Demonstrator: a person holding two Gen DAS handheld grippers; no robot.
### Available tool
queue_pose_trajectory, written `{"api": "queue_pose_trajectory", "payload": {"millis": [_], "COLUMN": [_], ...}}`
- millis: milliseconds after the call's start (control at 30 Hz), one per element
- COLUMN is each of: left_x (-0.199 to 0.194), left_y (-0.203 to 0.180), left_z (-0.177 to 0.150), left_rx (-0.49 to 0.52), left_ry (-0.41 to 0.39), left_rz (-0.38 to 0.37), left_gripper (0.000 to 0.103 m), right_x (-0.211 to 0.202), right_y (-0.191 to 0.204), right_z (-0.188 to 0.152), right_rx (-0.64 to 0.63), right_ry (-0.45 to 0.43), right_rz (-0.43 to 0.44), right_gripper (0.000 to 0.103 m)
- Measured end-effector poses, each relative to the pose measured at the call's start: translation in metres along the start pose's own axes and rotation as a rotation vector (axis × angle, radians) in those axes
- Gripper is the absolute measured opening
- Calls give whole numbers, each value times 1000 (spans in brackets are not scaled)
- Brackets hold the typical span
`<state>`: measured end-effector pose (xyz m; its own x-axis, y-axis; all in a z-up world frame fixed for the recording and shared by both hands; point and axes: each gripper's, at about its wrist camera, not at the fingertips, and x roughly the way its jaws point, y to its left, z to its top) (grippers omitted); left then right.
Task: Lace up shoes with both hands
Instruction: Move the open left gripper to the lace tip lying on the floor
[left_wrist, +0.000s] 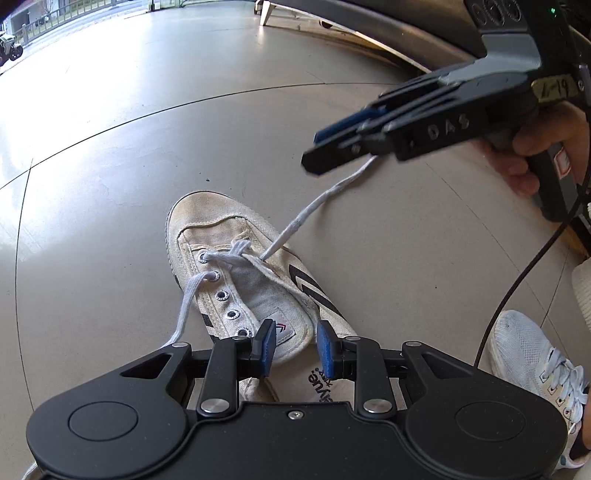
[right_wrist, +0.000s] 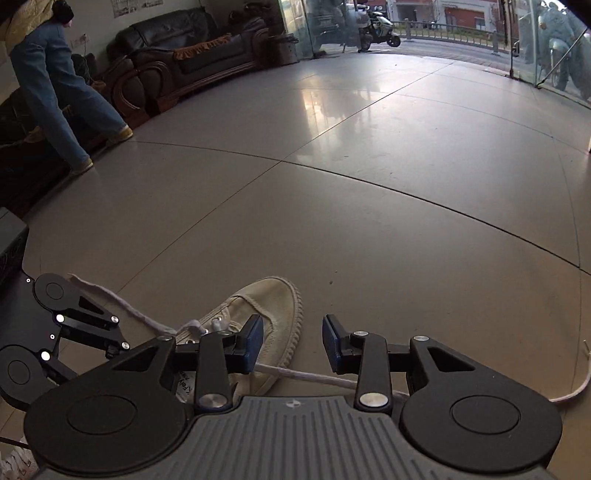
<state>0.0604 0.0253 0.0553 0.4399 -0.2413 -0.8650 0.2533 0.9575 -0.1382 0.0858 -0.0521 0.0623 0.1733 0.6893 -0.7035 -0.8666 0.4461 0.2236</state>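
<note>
Canvas, off-white and a little yellowed at the toe, makes up the shoe (left_wrist: 243, 291) lying on the grey tiled floor (left_wrist: 110, 166) between the two tools. Its white lace (left_wrist: 306, 218) is threaded only through the eyelets nearest the toe, crossed once there; the dark-ringed eyelets (left_wrist: 231, 314) further back toward the tongue stand empty, so I judge the lacing barely begun, with most rows and the tying left. One lace end runs up slack to the right claw (left_wrist: 332, 147); in the right wrist view its fingers stand wide apart, with the lace passing under them rather than pinched. The other end trails down beside the left claw (left_wrist: 295, 345), also spread wide and gripping nothing, poised just over the tongue
</note>
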Motion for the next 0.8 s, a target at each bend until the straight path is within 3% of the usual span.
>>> {"api": "queue_pose_trajectory", "payload": {"millis": [100, 167, 267, 400, 533, 633, 800], "left_x": [-26, -40, -58, -85, -111, -117, -111], "left_y": [22, 47, 87, 148, 218, 256, 292], "left_z": [-20, -38, -64, -98, -132, -155, -183], "left_rx": [-134, -265, -469, -748, -1133, -1337, -1544], "left_ry": [14, 25, 36, 36, 33, 46, 85], "left_rz": [4, 47, 140, 331, 478, 512, 536], "left_gripper": [24, 24, 24, 24, 24, 25, 30], "right_x": [21, 29, 38, 38, 40, 42, 43], "right_y": [30, 36, 37, 35, 37, 39, 37], "right_z": [-9, -14, -20, -21, -23, -22, -24], "right_rx": [-116, -143, -156, -138, -138, -141, -135], "right_ry": [66, 103, 155, 160, 162, 163, 163], "right_rz": [51, 60, 51, 52, 51, 49, 50], "right_gripper": [38, 38, 38, 39, 40, 40, 40]}}
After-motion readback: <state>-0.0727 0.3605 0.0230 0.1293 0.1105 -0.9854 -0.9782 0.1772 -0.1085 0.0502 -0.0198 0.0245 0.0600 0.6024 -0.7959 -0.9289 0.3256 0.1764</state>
